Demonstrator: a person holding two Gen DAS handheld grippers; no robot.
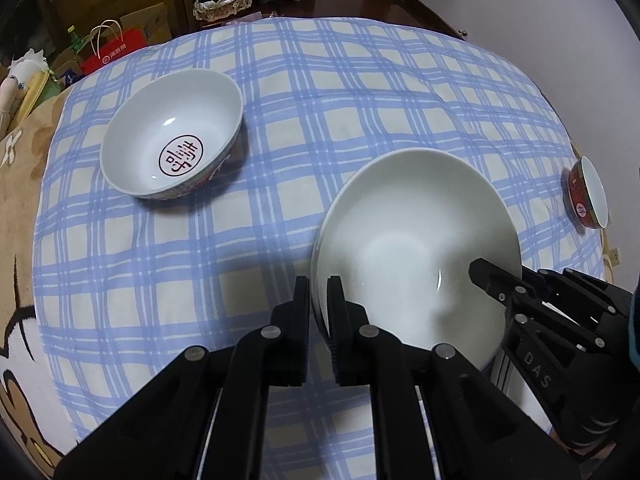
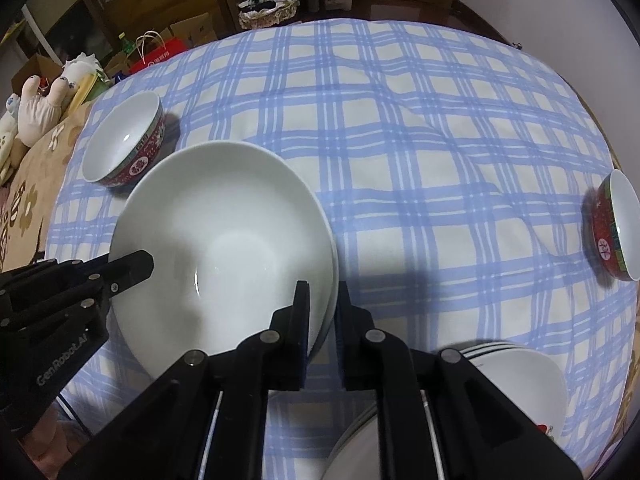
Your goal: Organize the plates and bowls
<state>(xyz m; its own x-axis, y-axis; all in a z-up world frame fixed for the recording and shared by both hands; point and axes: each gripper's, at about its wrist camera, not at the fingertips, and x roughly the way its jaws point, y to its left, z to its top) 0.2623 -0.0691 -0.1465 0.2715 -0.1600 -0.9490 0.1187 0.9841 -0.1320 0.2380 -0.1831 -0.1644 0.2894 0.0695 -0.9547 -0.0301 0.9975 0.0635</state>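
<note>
A stack of white deep plates (image 1: 412, 240) (image 2: 224, 236) is held between my two grippers above the blue checked cloth. My left gripper (image 1: 319, 292) is shut on the stack's left rim. My right gripper (image 2: 323, 296) is shut on its right rim; it shows in the left wrist view (image 1: 480, 272), and the left gripper shows in the right wrist view (image 2: 136, 264). A big bowl with a red mark inside (image 1: 172, 140) (image 2: 124, 140) sits at the far left. A small red bowl (image 1: 588, 196) (image 2: 616, 224) sits at the far right.
A stack of white plates with dark rim lines (image 2: 516, 384) lies near my right gripper, at the front right. The cloth (image 1: 360, 92) covers a round table. A flowered blanket (image 1: 16, 200) and soft toys (image 2: 40, 112) lie at the left, bags and boxes behind.
</note>
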